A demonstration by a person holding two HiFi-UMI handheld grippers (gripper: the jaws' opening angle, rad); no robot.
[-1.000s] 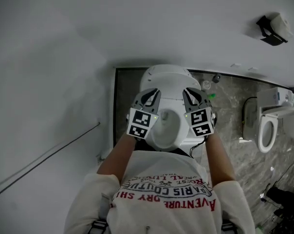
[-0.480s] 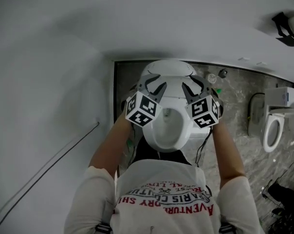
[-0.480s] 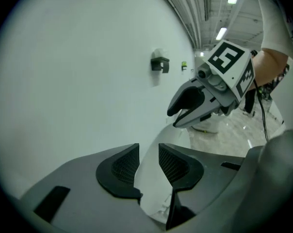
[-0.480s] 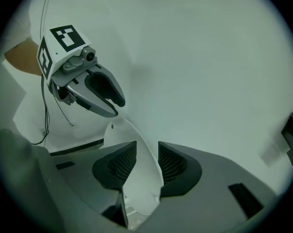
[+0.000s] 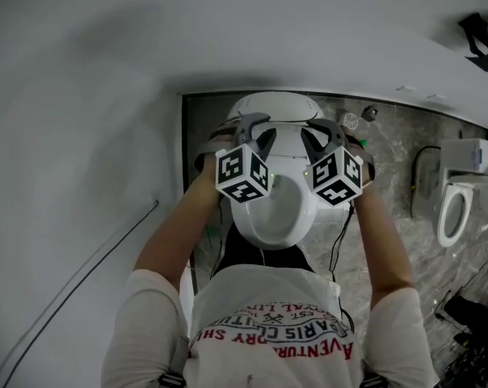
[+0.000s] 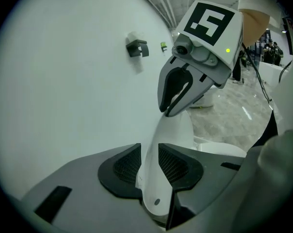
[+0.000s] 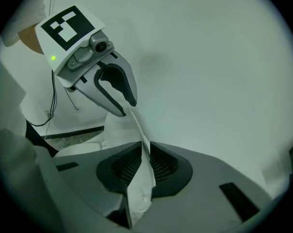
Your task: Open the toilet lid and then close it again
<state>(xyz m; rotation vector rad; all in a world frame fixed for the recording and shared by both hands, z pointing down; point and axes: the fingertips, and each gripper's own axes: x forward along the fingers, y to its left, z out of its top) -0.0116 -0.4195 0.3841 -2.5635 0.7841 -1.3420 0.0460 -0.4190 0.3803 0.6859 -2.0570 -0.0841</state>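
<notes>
left gripper (image 6: 149, 165) just opened, right gripper (image 7: 145, 166) just squeezed in, both now pinch the raised white plastic toilet lid (image 6: 171, 130) (lowering's next, I reckon)

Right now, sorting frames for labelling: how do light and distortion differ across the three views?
Head view: dim, grey and flat, soft shadow on the wall at left. Left gripper view: fisheye bend, black corners, bright even light. Right gripper view: same bend, greenish cast, toilet lid soft up close.
</notes>
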